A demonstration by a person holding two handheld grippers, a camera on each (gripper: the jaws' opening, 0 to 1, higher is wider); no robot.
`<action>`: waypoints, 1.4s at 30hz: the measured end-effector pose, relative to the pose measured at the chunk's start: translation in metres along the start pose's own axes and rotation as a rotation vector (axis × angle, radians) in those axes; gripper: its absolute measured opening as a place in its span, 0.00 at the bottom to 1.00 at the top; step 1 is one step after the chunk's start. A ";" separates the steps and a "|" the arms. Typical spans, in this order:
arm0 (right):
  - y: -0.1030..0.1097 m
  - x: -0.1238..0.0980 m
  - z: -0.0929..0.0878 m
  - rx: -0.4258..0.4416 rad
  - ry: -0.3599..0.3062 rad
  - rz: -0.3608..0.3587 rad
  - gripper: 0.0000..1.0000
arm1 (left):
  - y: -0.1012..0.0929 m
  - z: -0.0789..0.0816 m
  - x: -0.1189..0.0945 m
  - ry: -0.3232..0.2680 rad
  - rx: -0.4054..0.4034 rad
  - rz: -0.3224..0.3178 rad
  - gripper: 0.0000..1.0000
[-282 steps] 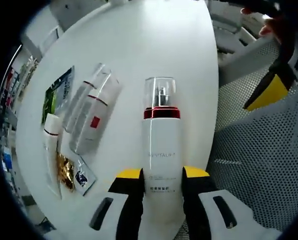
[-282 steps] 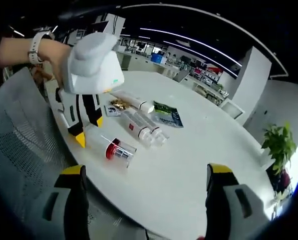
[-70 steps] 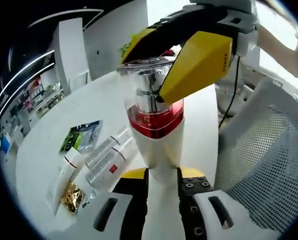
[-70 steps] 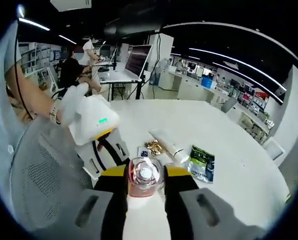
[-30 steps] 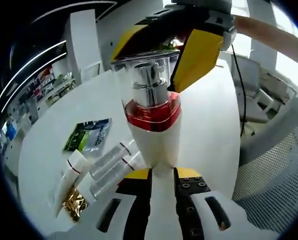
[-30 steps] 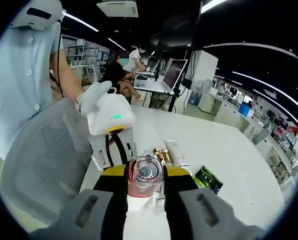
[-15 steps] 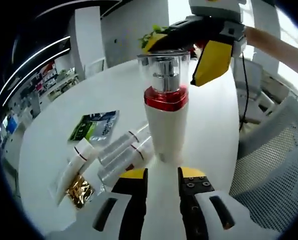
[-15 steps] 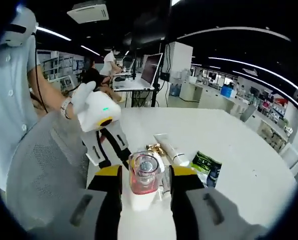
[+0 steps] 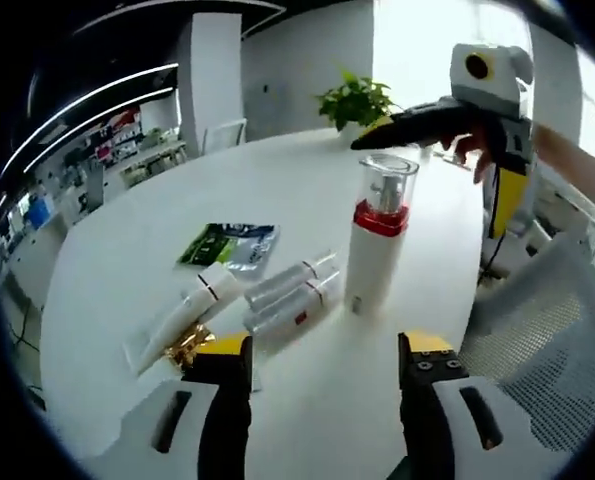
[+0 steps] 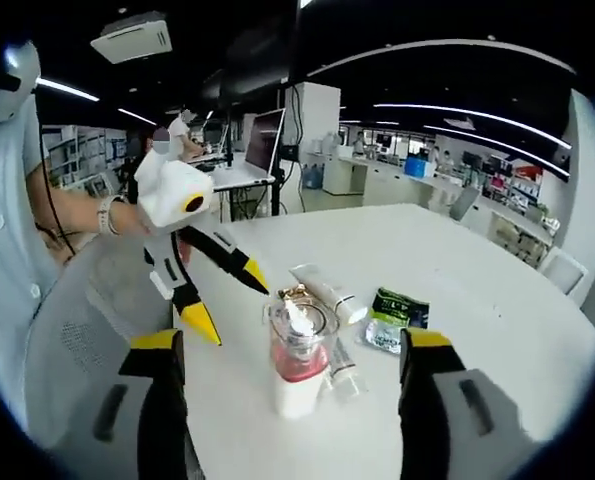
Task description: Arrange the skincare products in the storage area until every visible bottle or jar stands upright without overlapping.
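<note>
White pump bottle (image 9: 372, 250) with red collar and clear cap standing upright on round white table (image 9: 127, 230), near the table edge, free of both grippers. In right gripper view same pump bottle (image 10: 299, 362) upright on table (image 10: 447, 260), seen from above the cap.

Left gripper (image 9: 322, 360) low in left gripper view, jaws spread wide, nothing between them, well short of the bottle. Right gripper (image 10: 292, 350) jaws also spread wide, empty, bottle framed between them but apart from both.

Right gripper (image 9: 447, 120) visible in left gripper view beyond the bottle, jaws parted, yellow-tipped, one above the cap and one hanging down to the side, not touching. Left gripper (image 10: 212, 270) visible in right gripper view left of the bottle, jaws apart, held by a hand with a wristwatch.

Lying flat on table just beside the bottle: two clear-capped tubes (image 9: 292, 295) side by side, touching each other; white tube (image 9: 182, 315) with dark band next to them; gold foil sachet (image 9: 184, 347) against the white tube; green and grey sachet (image 9: 227, 243) further out. In right gripper view, white tube (image 10: 327, 288) and green sachet (image 10: 395, 318) behind the bottle.

Potted plant (image 9: 355, 98) at far table side. Mesh chair back (image 9: 547, 340) beside table edge.
</note>
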State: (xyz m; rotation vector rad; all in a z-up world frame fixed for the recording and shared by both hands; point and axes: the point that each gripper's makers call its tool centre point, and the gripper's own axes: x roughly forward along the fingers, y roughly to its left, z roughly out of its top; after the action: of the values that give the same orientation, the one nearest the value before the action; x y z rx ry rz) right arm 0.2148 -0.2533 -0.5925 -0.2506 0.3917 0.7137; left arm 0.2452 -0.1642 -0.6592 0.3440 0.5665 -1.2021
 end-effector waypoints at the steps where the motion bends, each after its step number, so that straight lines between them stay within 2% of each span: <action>1: 0.000 -0.001 0.000 0.004 -0.001 -0.006 0.93 | 0.001 0.000 -0.004 -0.004 -0.002 0.004 0.64; 5: 0.003 -0.004 0.000 0.018 0.005 -0.028 1.00 | 0.007 0.002 -0.024 -0.027 -0.020 0.026 0.67; 13: 0.015 -0.009 -0.008 0.000 0.036 -0.056 1.00 | 0.009 -0.003 -0.049 -0.044 -0.025 0.063 0.79; 16: 0.018 -0.010 -0.011 -0.003 0.043 -0.069 1.00 | 0.006 -0.004 -0.055 -0.059 -0.040 0.045 0.80; 17: 0.016 -0.011 -0.011 -0.006 0.038 -0.101 1.00 | 0.005 -0.005 -0.057 -0.059 -0.051 0.042 0.80; 21: 0.016 -0.014 -0.013 0.017 0.015 -0.128 1.00 | 0.004 -0.004 -0.063 -0.078 -0.063 0.038 0.87; 25: 0.017 -0.017 -0.014 0.047 0.005 -0.149 1.00 | 0.003 -0.002 -0.067 -0.102 -0.078 0.037 0.90; 29: 0.018 -0.020 -0.013 0.088 -0.023 -0.166 1.00 | 0.004 -0.006 -0.066 -0.083 -0.063 0.034 0.93; 32: 0.013 -0.022 -0.012 0.090 -0.045 -0.200 1.00 | 0.003 -0.006 -0.066 -0.090 -0.062 0.034 0.97; 34: 0.010 -0.023 -0.016 0.103 -0.024 -0.218 1.00 | 0.002 -0.005 -0.067 -0.098 -0.070 0.028 0.97; 39: 0.005 -0.024 -0.019 0.121 -0.021 -0.249 1.00 | 0.003 -0.007 -0.066 -0.091 -0.082 0.026 0.97; 42: 0.006 -0.021 -0.023 0.143 -0.018 -0.241 1.00 | 0.002 -0.007 -0.066 -0.091 -0.084 0.024 0.97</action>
State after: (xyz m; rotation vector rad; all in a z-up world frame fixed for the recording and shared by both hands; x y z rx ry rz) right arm 0.1901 -0.2697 -0.6044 -0.1525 0.3860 0.4485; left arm 0.2296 -0.1083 -0.6269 0.2228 0.5307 -1.1613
